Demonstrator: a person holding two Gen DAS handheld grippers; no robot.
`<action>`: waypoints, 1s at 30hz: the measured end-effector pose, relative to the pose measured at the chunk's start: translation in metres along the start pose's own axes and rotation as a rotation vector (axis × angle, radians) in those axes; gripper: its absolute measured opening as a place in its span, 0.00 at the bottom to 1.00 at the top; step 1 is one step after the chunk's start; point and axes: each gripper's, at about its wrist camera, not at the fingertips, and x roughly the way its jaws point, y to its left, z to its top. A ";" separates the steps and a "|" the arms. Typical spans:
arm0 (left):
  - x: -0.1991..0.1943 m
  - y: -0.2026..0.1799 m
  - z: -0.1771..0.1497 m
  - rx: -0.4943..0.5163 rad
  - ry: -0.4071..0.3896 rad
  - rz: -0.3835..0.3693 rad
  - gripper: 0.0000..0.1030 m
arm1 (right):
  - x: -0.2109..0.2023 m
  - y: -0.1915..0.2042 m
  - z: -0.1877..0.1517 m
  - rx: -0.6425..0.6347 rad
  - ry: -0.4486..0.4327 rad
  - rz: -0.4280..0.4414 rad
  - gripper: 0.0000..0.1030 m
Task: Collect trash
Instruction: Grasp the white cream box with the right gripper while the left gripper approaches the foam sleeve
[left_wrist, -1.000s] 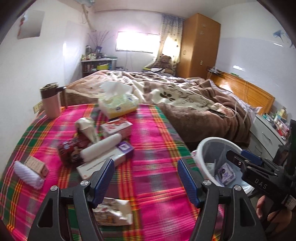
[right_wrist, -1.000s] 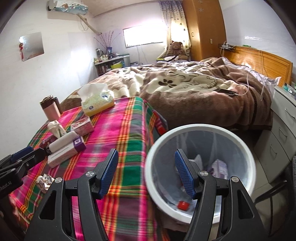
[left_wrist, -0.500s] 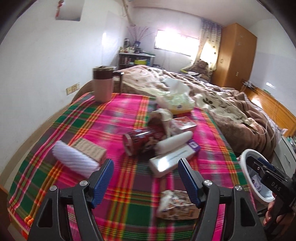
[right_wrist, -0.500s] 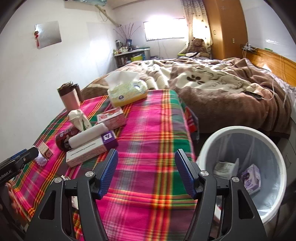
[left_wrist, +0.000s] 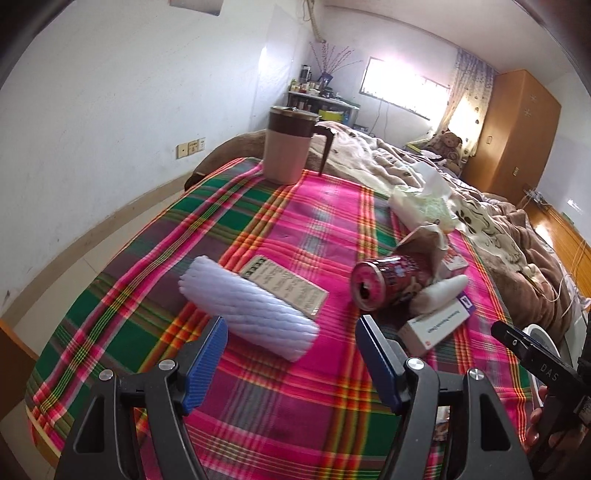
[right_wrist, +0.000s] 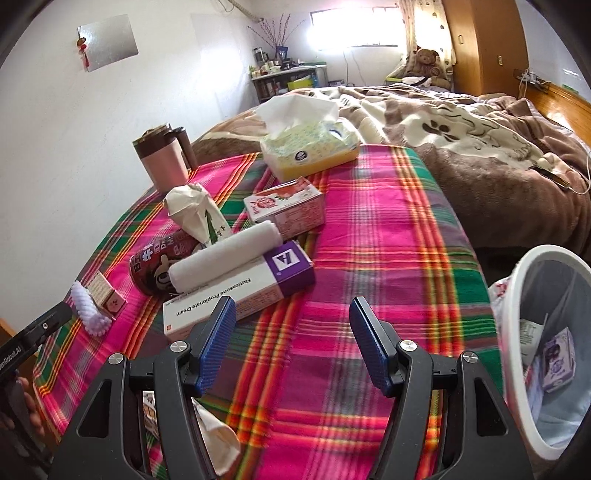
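Observation:
My left gripper (left_wrist: 291, 350) is open and empty, low over the plaid table, just short of a white foam roll (left_wrist: 247, 310) and a small tan box (left_wrist: 288, 284). A red can (left_wrist: 391, 284) lies on its side to the right, by a white-and-purple cream box (left_wrist: 436, 328). My right gripper (right_wrist: 291, 339) is open and empty near the cream box (right_wrist: 240, 291), a white rolled cloth (right_wrist: 225, 258), the red can (right_wrist: 159, 266) and a crumpled wrapper (right_wrist: 218, 443) under its left finger. The white trash bin (right_wrist: 532, 350) stands right of the table with boxes inside.
A pink mug (left_wrist: 288, 147), a tissue pack (right_wrist: 310, 144), a small red-and-white carton (right_wrist: 288, 206) and a crumpled paper bag (right_wrist: 195, 210) stand on the plaid cloth (right_wrist: 388, 240). An unmade bed (right_wrist: 480, 118) lies behind the table. A wall is at the left.
My left gripper has swung left and lowered toward the foam roll and can. My right gripper has moved left from over the bin to over the table.

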 end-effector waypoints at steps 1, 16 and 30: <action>0.002 0.005 0.001 -0.010 0.004 0.001 0.69 | 0.003 0.003 0.002 -0.003 0.006 0.000 0.64; 0.053 0.036 0.017 -0.090 0.109 -0.006 0.70 | 0.048 0.027 0.015 0.030 0.116 -0.005 0.71; 0.063 0.054 0.032 -0.147 0.107 0.008 0.70 | 0.066 0.052 0.015 -0.067 0.190 -0.092 0.77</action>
